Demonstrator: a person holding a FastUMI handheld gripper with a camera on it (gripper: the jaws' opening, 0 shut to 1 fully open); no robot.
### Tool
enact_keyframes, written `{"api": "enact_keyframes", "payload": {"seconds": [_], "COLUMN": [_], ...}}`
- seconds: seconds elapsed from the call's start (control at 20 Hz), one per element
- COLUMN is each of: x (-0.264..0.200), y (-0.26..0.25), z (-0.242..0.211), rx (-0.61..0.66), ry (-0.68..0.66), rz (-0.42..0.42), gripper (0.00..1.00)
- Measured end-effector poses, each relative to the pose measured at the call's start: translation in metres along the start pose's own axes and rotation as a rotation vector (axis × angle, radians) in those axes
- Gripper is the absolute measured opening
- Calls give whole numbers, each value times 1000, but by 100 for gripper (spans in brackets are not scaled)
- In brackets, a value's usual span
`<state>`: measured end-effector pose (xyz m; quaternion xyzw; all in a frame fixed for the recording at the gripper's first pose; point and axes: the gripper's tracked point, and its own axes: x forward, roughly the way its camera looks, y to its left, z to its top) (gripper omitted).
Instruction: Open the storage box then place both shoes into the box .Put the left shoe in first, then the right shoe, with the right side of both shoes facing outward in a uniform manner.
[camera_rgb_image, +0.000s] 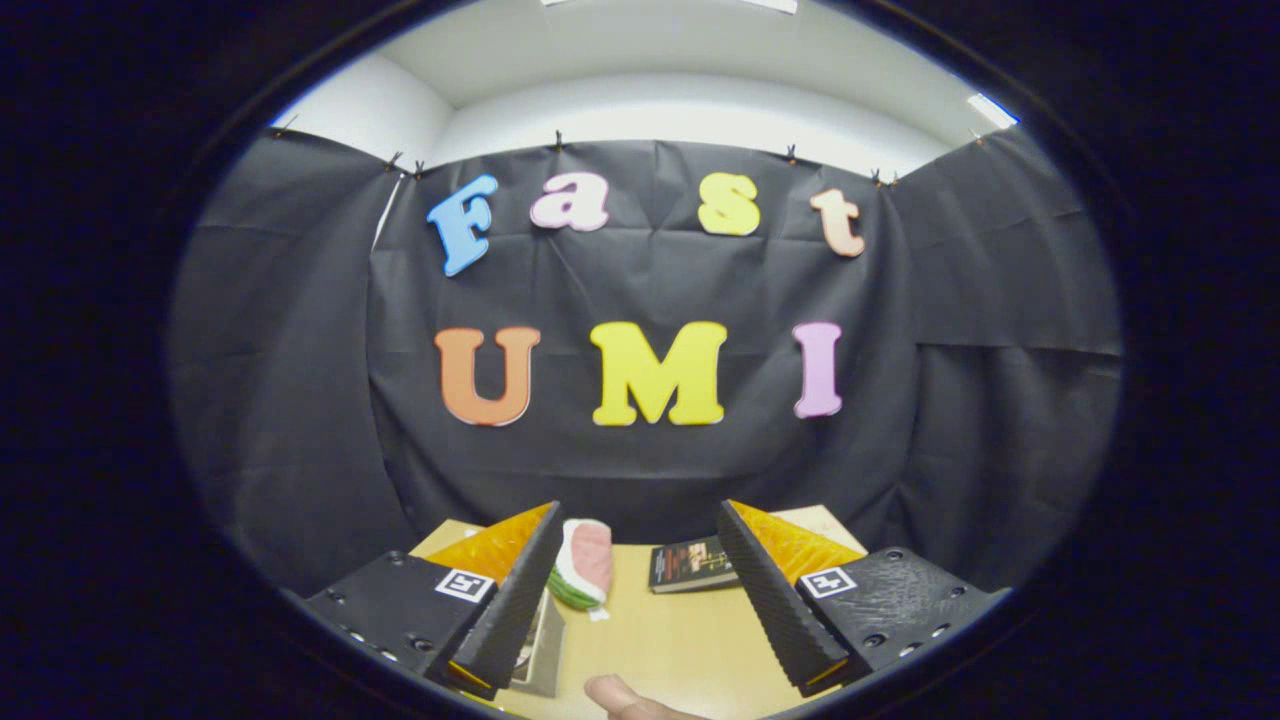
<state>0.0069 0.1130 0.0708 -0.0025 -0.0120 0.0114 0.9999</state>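
Cloth-walled recording booth (640, 300), wooden table (660, 640)

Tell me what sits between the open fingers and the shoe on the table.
Nothing visible does. The gripper is open above bare table; the shoe stands just ahead, beside one finger. The book lies apart, and a fingertip shows below.

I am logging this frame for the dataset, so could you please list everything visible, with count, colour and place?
Light wooden table: one, tan, under the fingers, against the black cloth wall.
Pink, white and green shoe: one, on the table beside the left finger, just beyond its tip.
Dark book-like item: one, black cover, flat on the table between the fingers, nearer the right finger.
Flat box-like object: one, greyish, partly hidden under the left finger; identity unclear.
Fingertip: one, a person's, at the near table edge.
Gripper: one, fingers spread apart, holding nothing.
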Motion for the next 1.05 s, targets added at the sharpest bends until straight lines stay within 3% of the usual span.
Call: {"api": "enact_keyframes", "payload": {"seconds": [0.5,1.05], "x": [-30,-35], "y": [-34,-19], "z": [0,-5], "rx": [-13,-30], "ry": [-58,-50], "rz": [-18,30], "gripper": [95,95]}}
